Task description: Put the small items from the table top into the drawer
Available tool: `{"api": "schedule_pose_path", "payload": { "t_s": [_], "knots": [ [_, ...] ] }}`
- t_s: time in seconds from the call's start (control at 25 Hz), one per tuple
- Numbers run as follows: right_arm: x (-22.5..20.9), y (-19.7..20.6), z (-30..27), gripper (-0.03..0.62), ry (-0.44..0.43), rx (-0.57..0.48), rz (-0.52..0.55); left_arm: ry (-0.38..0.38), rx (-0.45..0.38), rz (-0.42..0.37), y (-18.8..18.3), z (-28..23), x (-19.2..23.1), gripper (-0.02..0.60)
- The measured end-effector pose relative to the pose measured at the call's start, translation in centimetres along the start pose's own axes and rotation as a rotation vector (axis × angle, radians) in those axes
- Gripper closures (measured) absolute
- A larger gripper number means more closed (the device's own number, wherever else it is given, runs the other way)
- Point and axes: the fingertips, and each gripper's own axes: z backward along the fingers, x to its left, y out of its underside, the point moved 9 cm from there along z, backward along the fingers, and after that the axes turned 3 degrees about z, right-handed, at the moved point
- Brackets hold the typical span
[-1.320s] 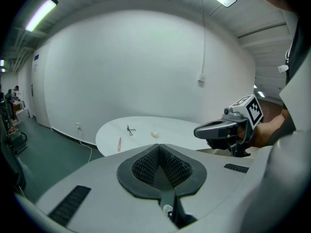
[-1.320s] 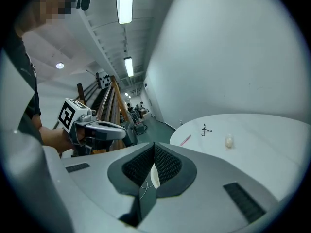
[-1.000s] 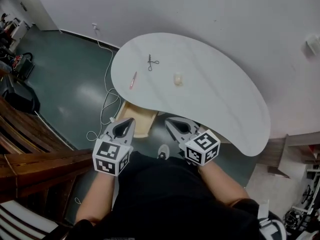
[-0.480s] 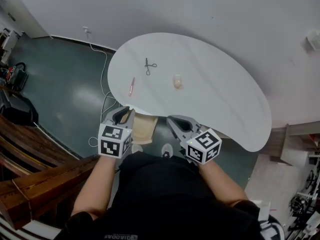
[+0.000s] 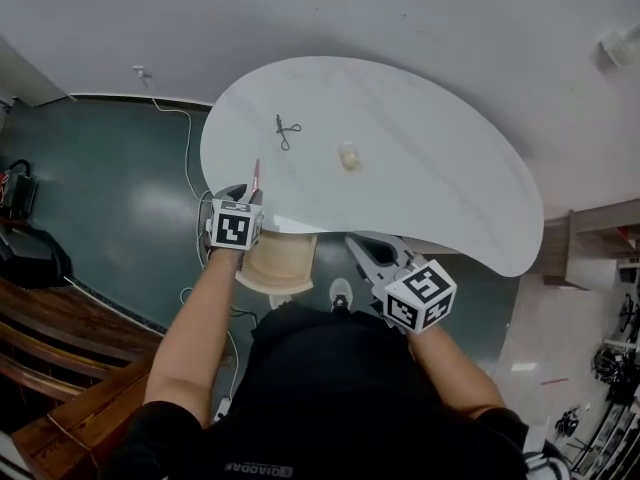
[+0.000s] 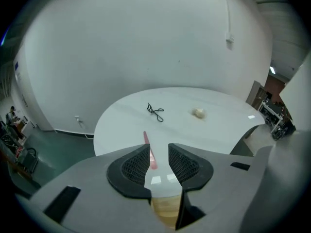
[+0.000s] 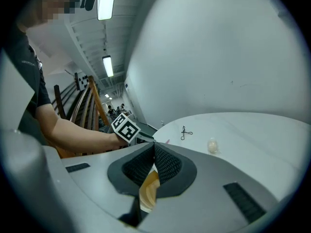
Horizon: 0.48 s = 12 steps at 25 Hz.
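Observation:
On the white kidney-shaped table (image 5: 430, 158) lie a pink pen (image 5: 256, 174) near the left edge, a black wire tool (image 5: 285, 131) and a small cream lump (image 5: 348, 156). My left gripper (image 5: 243, 196) reaches over the table's edge just short of the pen. Its jaws have just been opening and stand open, empty, with the pen (image 6: 149, 155) showing in the gap of the left gripper (image 6: 158, 152). My right gripper (image 5: 358, 244) hangs below the table's near edge, and the right gripper (image 7: 154, 147) is shut on nothing. An open wooden drawer (image 5: 281, 260) sits under the table between them.
A white cable (image 5: 188, 158) trails over the dark green floor left of the table. Brown wooden railings (image 5: 50, 318) run along the lower left. A shoe (image 5: 340, 294) stands by the drawer. Shelving (image 5: 595, 243) is at the right edge.
My left gripper has moved forward from beside the drawer up to the table's edge by the pink pen, and its jaws have opened. The right gripper has barely shifted.

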Motion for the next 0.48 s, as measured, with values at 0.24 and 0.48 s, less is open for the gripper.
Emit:
{"api": "schedule_pose_path", "payload": {
  "t_s": [0.24,0.48],
  "knots": [
    [-0.4,1.0,1.8,0.594,0.083,0.013,-0.038,-0.005,0.073,-0.019,0.6,-5.9,2.0,0.436],
    [-0.3,1.7,3.3,0.594,0.149,0.01,-0.063,-0.024,0.136,0.009,-0.1,-8.8,3.2,0.442]
  ]
}}
